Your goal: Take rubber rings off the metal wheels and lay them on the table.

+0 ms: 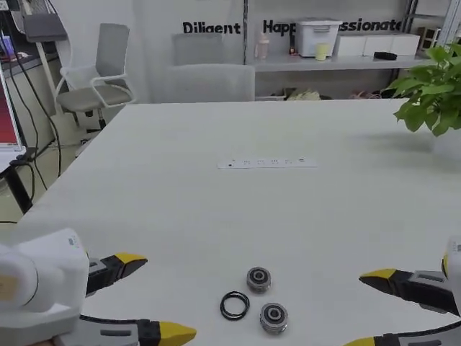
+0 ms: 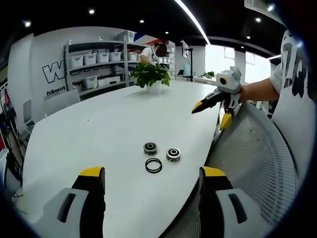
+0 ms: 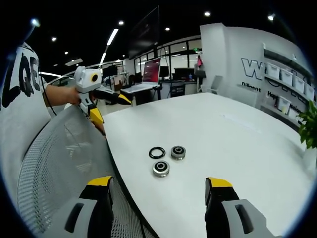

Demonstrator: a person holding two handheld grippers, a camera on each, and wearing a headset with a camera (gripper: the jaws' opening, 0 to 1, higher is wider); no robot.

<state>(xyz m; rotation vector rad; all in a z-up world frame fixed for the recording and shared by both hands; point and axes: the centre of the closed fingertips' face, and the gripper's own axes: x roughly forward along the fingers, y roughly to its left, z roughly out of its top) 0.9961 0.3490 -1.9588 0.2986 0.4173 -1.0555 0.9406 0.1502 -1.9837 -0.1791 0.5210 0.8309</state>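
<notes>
At far left, left gripper [image 1: 171,297]: jaws apart, empty. Black rubber ring [image 1: 235,305] lies flat on white table [image 1: 216,209], just left of two metal wheels [image 1: 258,279], both flat, bores up. Then right gripper [image 1: 353,310]: jaws apart, empty.

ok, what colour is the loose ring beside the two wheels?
The rubber ring is black; head view shows it best.

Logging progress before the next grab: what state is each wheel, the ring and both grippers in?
far wheel: lying flat on the table, ungripped
near wheel: lying flat, ungripped
rubber ring: loose on the table beside both wheels
left gripper: jaws open, empty
right gripper: jaws open, empty
</notes>
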